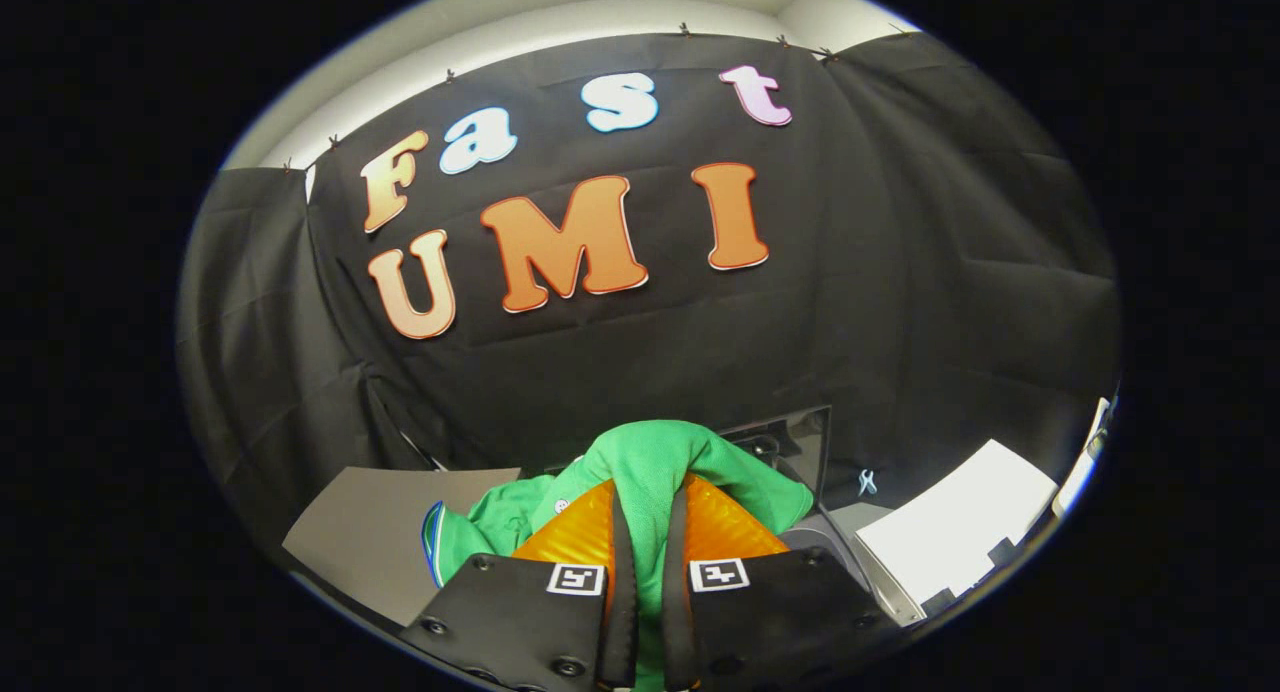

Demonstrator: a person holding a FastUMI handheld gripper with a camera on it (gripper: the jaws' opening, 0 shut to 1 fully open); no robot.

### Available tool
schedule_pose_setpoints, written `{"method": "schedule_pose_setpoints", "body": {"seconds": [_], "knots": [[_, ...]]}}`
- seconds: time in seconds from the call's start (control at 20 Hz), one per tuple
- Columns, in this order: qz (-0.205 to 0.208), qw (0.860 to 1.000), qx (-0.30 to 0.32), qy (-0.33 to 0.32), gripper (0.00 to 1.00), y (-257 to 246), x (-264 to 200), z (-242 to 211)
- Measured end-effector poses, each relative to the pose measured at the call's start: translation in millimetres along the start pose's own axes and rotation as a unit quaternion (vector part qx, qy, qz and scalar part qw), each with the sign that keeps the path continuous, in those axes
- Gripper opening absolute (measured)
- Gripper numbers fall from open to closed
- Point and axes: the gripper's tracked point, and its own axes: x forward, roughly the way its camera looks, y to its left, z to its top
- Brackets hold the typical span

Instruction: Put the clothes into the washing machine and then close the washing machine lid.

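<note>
While bunched between the fingers, the green garment (655,462) is clamped by the gripper (648,532).

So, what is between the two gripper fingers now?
In the gripper view, a green garment is pinched between the fingers of the gripper, bunching up above their tips.

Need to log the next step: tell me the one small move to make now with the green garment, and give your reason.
Probably carry it on toward the washing machine just beyond the fingers, then lower it in. The gripper is shut on the green garment, which bulges up between and over the orange fingers and looks lifted clear. The dark raised lid stands right behind it, so the opening seems close.
</note>
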Motion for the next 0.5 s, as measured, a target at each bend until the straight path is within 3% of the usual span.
{"method": "schedule_pose_setpoints", "body": {"seconds": [0.5], "knots": [[-0.055, 0.998, 0.008, 0.022, 0.18, -54.4, 8.9, -30.2]]}}
